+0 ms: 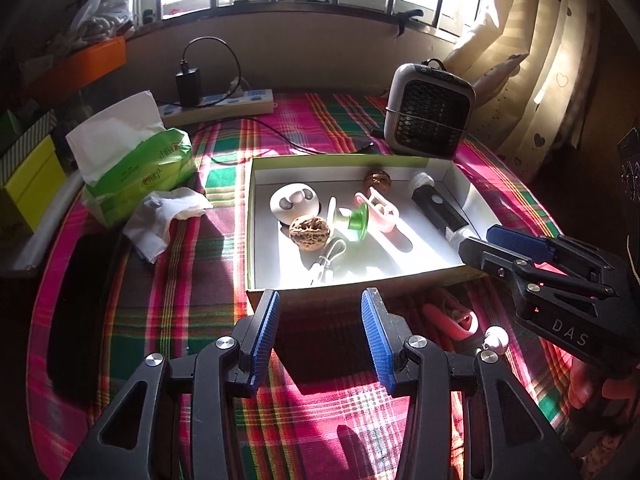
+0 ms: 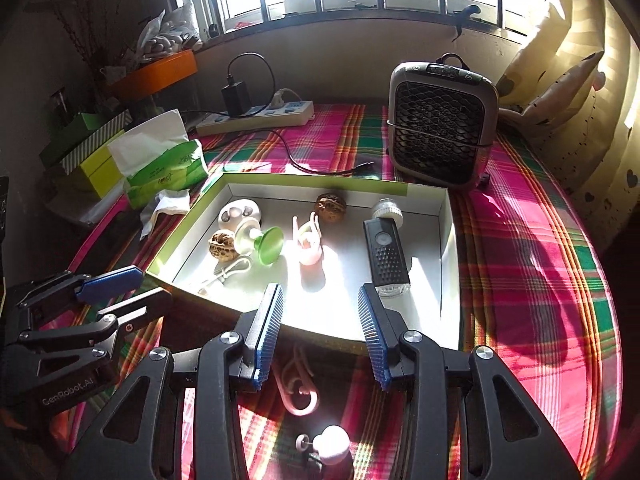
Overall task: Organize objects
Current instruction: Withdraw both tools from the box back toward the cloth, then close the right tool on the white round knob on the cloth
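Nearest our right gripper (image 2: 320, 332) lay a small pink-white knob (image 2: 334, 444) and a pink hook (image 2: 298, 390) on the plaid cloth (image 2: 540, 260), both outside the box and just in front of its near wall. We held that gripper's fingers wide apart with nothing between them, poised over the near edge of the shallow box (image 2: 450, 240). Our left gripper (image 1: 320, 338) was likewise spread wide and empty, hovering just before the box's front wall (image 1: 340, 292), while the right gripper (image 1: 508, 246) showed at the box's right corner in that view.

Inside the box we saw a black flashlight (image 2: 386, 254) along the right side, a pink clip (image 2: 308, 240) near the middle, a green-and-white spool (image 2: 262, 242), two walnuts (image 2: 221, 243) (image 2: 330, 206), a white earbud case (image 2: 239, 213) and a white cable (image 2: 228, 272) toward the left.

Behind the box stood a small grey fan heater (image 2: 442, 124), a power strip (image 2: 256, 118) with a black charger plugged in, and to the left a green tissue pack (image 2: 166, 168) with a crumpled tissue (image 2: 164, 210) beside it.
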A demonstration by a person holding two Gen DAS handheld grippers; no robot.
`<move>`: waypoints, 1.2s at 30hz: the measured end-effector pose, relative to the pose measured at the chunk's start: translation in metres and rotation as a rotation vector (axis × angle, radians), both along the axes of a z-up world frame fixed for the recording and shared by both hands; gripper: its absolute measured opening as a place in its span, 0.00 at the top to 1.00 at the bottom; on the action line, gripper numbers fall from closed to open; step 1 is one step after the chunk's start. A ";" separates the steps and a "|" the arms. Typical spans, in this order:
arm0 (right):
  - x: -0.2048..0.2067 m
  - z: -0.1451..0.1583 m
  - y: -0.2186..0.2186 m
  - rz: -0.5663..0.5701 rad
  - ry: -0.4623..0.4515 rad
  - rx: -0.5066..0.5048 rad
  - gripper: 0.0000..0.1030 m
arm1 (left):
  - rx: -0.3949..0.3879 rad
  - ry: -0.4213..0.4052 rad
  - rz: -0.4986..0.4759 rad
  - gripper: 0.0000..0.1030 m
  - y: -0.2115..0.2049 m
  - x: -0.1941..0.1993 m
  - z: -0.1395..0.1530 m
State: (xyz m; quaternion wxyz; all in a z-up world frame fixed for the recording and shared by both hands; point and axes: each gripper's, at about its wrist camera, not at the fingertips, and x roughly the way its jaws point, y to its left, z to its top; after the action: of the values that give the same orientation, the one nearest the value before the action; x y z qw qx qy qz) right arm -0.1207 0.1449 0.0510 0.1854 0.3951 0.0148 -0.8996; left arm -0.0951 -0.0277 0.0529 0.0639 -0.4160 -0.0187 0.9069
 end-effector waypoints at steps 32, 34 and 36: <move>0.051 -0.042 0.023 -0.002 -0.090 -0.024 0.60 | 0.051 -0.072 -0.064 0.60 0.020 0.019 -0.028; 0.051 -0.043 0.022 0.001 -0.094 -0.028 0.60 | 0.051 -0.072 -0.063 0.60 0.021 0.018 -0.028; 0.052 -0.044 0.021 0.005 -0.088 -0.028 0.60 | 0.051 -0.074 -0.065 0.60 0.022 0.018 -0.029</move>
State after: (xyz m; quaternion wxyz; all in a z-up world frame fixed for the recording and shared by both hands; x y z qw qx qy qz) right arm -0.0686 0.1663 0.0071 0.1935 0.4318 -0.0049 -0.8809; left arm -0.0772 -0.0059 0.0242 0.1032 -0.4478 -0.0306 0.8876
